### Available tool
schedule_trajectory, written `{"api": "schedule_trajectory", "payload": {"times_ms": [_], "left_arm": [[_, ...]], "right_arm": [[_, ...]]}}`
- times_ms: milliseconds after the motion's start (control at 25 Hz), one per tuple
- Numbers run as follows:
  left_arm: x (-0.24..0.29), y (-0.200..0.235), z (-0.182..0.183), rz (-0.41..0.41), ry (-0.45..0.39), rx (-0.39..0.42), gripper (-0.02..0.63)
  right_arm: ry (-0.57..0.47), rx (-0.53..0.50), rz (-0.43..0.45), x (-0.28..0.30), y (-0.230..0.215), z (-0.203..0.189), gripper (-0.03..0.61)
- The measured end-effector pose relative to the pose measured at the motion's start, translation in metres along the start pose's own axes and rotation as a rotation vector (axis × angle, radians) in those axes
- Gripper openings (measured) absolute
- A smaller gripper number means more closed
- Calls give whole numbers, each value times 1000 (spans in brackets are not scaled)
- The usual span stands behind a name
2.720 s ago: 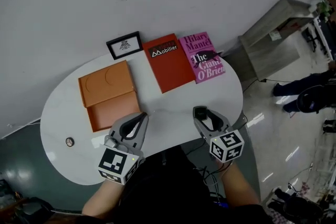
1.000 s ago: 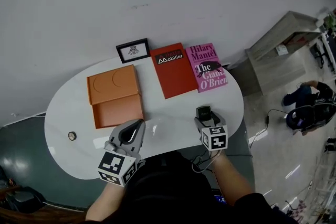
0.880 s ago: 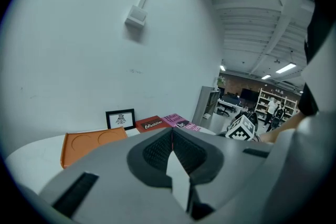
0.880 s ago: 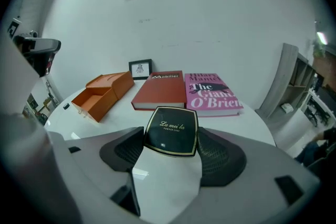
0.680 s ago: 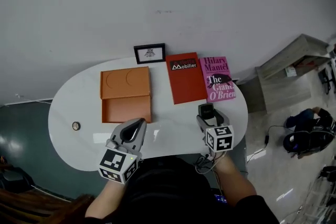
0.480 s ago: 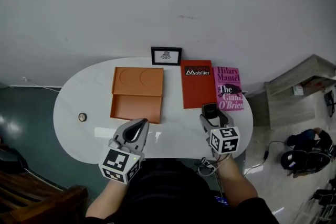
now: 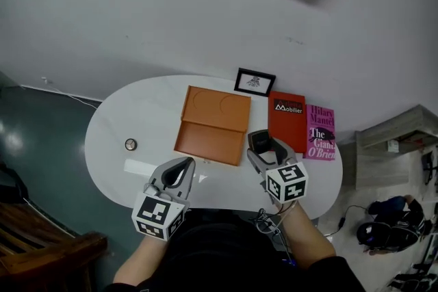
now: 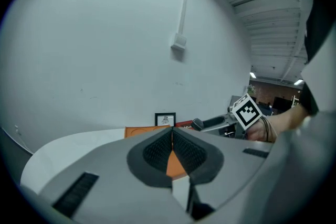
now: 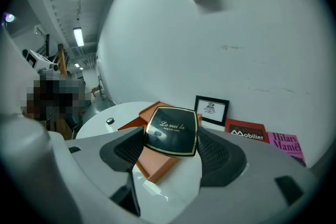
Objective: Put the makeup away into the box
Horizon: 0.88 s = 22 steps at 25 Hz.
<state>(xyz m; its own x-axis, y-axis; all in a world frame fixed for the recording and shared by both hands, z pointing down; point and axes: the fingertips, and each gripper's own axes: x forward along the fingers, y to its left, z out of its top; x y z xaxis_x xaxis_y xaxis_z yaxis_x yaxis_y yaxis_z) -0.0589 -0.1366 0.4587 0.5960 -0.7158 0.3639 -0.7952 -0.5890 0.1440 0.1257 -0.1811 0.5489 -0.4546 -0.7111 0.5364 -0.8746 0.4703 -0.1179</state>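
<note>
An open orange box (image 7: pixel 209 140) lies on the white oval table (image 7: pixel 137 113), its lid part with two round recesses toward the wall. My right gripper (image 7: pixel 262 146) hovers just right of the box's near corner, shut on a black compact (image 9: pixel 172 131) with gold edging and lettering. The box (image 9: pixel 157 160) shows below and behind the compact. My left gripper (image 7: pixel 179 171) sits near the table's front edge, just in front of the box, shut with nothing between its pads (image 8: pixel 157 149). A small round item (image 7: pixel 131 144) rests alone at the table's left.
A small framed picture (image 7: pixel 254 82) stands against the wall behind the box. A red book (image 7: pixel 287 121) and a pink book (image 7: pixel 319 132) lie to the box's right. A dark wooden chair (image 7: pixel 41 243) is at lower left, and grey shelving (image 7: pixel 400 137) on the floor at right.
The head view has swung, shifting the table rightward. My right gripper, still holding the compact, has risen and moved left toward the box. The left gripper has shifted but stays shut.
</note>
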Motion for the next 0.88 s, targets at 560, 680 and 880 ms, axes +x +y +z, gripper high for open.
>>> {"api": "schedule_trajectory", "payload": {"times_ms": [560,680,880], "left_arm": [[-43,100,-8,-76,9,0,14],[-35,108,-6,-90,11,14,14],[-29,103,2,-81,5,-7,14]], "right_arm": [[112,32,-7,68,96,-3,287],[135,30,-4,78,100,-11,287],[194,7,21,92,97,-32,287]]}}
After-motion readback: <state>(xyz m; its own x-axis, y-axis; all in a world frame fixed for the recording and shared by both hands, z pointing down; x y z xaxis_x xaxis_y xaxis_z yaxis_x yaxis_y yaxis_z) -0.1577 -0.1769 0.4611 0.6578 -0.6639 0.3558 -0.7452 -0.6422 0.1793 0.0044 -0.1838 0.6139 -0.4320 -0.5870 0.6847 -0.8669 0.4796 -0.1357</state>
